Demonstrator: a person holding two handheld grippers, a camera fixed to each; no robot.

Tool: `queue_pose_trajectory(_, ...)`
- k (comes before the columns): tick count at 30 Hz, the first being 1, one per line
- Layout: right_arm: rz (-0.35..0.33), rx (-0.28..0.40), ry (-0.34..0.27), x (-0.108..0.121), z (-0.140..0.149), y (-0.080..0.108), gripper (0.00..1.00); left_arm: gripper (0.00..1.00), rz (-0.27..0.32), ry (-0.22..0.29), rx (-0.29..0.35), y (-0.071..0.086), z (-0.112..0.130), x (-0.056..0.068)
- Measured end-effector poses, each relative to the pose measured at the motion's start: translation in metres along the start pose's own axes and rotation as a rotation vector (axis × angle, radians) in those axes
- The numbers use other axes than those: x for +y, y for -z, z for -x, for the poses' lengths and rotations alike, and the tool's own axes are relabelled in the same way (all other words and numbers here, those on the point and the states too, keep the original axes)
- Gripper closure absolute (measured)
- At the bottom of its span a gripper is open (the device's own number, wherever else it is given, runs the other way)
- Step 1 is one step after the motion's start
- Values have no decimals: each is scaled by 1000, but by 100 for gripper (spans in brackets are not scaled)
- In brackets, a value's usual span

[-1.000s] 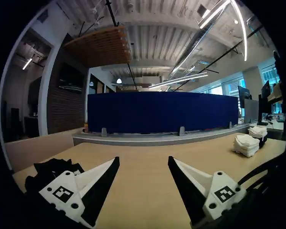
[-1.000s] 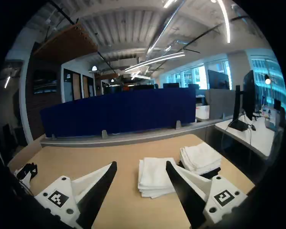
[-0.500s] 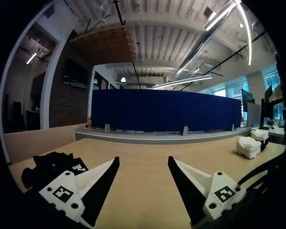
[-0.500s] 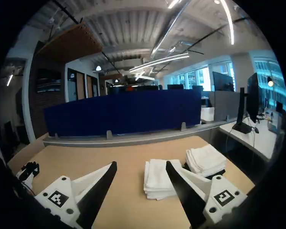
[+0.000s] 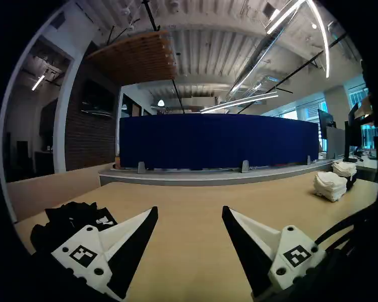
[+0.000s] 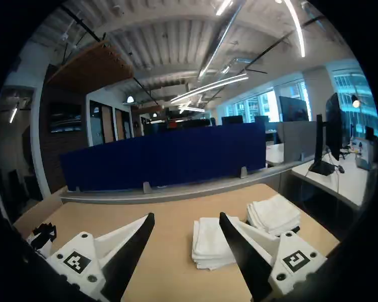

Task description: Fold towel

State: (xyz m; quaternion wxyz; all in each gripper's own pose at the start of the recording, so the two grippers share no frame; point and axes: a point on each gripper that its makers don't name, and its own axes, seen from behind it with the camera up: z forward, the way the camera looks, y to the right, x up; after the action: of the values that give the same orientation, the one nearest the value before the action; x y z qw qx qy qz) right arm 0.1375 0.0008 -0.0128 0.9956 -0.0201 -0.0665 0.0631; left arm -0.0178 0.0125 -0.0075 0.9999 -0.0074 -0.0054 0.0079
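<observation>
Risk is lying in the right tool (image 6: pixel 186 215), spread and empty like the left tool (image 5: pixel 189 209), hovering near the towel stack (image 6: pixel 209 241) and knocking it askew.

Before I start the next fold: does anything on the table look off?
Mostly tidy: both towel stacks lie neatly folded at the right of the table. Only a crumpled black heap at the left edge looks untidy; I cannot tell what it is.
</observation>
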Motion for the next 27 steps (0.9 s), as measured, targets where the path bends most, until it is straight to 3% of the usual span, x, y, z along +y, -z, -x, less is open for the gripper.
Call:
queue_pose_trajectory(6, -21, 42, -13, 10, -17, 2, 0, 6, 0, -1, 0, 1, -1, 0)
queue_pose_trajectory(12, -40, 71, -25, 23, -16, -1, 0, 6, 0, -1, 0, 1, -2, 0)
queue_pose_trajectory(27, -67, 120, -25, 35, 52, -13, 1, 6, 0, -1, 0, 2, -2, -1)
